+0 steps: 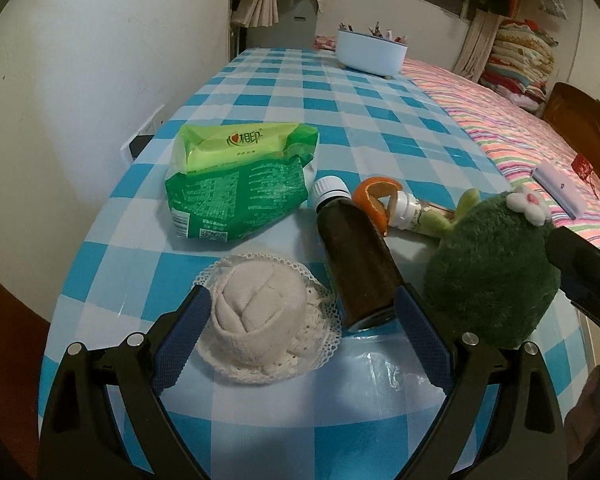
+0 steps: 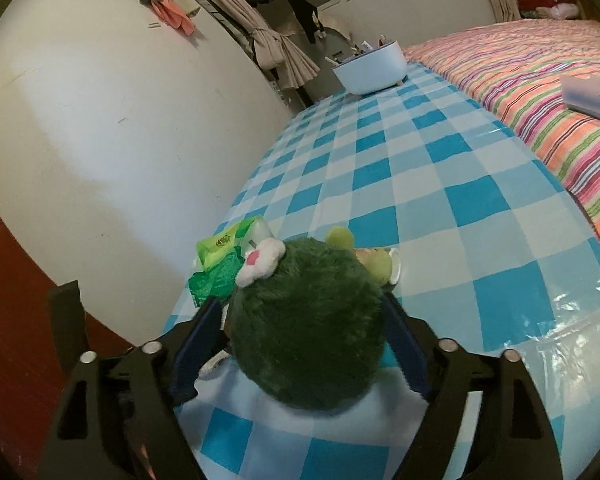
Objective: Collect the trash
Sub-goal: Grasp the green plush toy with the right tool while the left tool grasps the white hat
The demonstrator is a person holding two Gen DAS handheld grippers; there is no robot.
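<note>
Here, left gripper (image 1: 300, 312) spread wide around rolled sock (image 1: 256, 304) and brown bottle (image 1: 356, 256); right gripper (image 2: 304, 324) apart, flanking green plush (image 2: 306, 324).

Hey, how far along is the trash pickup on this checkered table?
Nothing looks collected yet. The open left gripper brackets the rolled cloth and brown bottle; the open right gripper straddles the green plush. Orange peel and tissue pack remain.
</note>
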